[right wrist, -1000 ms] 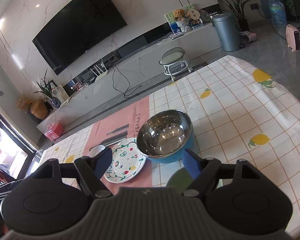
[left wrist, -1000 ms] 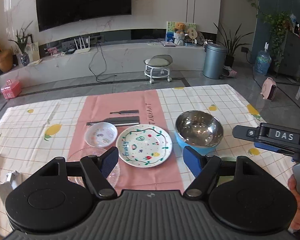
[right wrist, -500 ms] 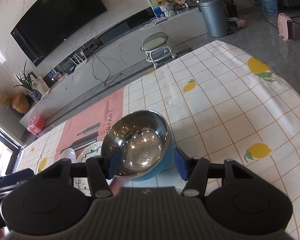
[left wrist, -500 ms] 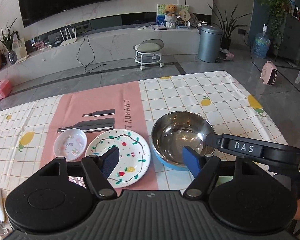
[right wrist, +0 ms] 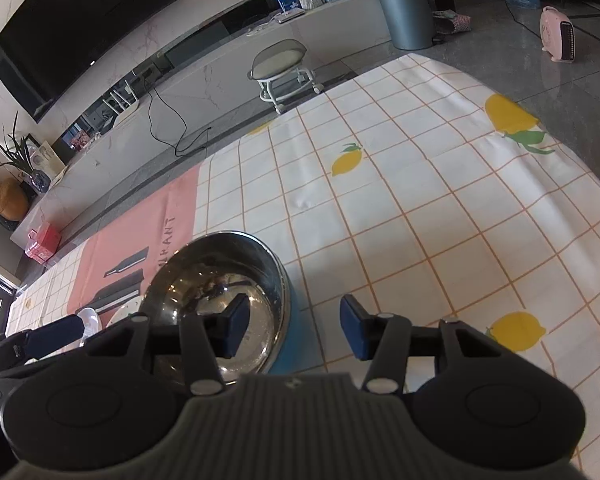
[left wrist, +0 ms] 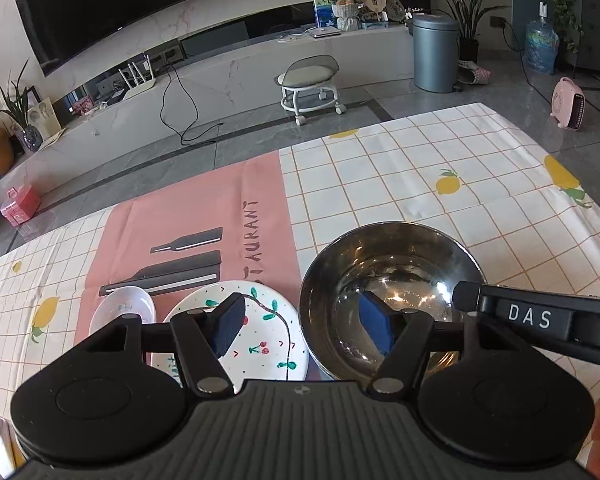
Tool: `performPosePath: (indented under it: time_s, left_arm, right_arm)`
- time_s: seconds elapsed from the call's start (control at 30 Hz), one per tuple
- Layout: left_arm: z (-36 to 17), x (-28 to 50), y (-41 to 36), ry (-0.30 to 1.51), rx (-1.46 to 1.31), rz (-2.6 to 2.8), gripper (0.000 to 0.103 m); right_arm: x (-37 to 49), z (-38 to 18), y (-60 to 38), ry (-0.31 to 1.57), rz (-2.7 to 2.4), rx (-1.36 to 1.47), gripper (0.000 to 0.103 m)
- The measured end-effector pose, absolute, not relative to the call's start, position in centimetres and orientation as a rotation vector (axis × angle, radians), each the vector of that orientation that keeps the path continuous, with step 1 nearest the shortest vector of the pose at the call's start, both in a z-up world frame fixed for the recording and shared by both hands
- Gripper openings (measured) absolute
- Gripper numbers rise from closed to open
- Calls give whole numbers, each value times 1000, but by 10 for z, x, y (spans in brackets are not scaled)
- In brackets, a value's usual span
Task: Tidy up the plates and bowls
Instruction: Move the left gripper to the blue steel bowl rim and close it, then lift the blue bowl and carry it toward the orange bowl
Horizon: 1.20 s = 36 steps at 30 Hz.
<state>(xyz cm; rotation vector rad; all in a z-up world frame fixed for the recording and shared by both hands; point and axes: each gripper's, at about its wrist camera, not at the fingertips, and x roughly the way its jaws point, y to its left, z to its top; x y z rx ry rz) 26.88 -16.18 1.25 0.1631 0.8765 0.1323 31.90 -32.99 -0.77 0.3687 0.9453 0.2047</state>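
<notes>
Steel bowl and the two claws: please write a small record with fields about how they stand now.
bowl: steel bowl, blue outside, upright on the checked tablecloth
left claw: jaws closing, one finger over the painted plate, the other inside the bowl; the bowl's left wall between them, no contact visible
right claw: jaws closing, astride the bowl's right wall, pads not yet pressing
other dish: small white dish left of the plate

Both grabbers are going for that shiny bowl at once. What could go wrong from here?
Three things, perhaps. The right gripper is closing astride the steel bowl's rim; a slick wall could slip from its fingers. The left gripper straddles the same bowl's other edge, closing too, so the two could bump or tug against each other. The painted plate sits right beside the bowl and might get knocked.
</notes>
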Motion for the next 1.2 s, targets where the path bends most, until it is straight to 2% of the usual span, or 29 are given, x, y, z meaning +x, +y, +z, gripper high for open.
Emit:
performPosePath:
  time_s: [0.1, 0.2, 0.27, 0.4, 0.47, 0.6, 1.2]
  left_arm:
    - [3, 273, -161, 904, 164, 134, 72]
    - [-5, 276, -160, 918, 151, 120, 64]
    - [-10, 277, -161, 931, 146, 115, 55]
    - [-16, 279, -161, 950, 122, 100, 39]
    - [-17, 280, -163, 950, 156, 97, 28]
    - [-18, 279, -161, 949, 175, 104, 12]
    - [-3, 279, -157, 1036, 61, 121, 11]
  right_arm:
    - [325, -18, -326, 986, 225, 374, 39]
    - [327, -24, -322, 1006, 224, 365, 30]
    - [327, -25, -320, 1014, 231, 360, 25]
    - [328, -26, -319, 1016, 237, 367, 21]
    - [327, -26, -319, 1015, 244, 373, 19]
    - [326, -26, -320, 1009, 244, 361, 19]
    - [318, -14, -327, 970, 224, 392, 17]
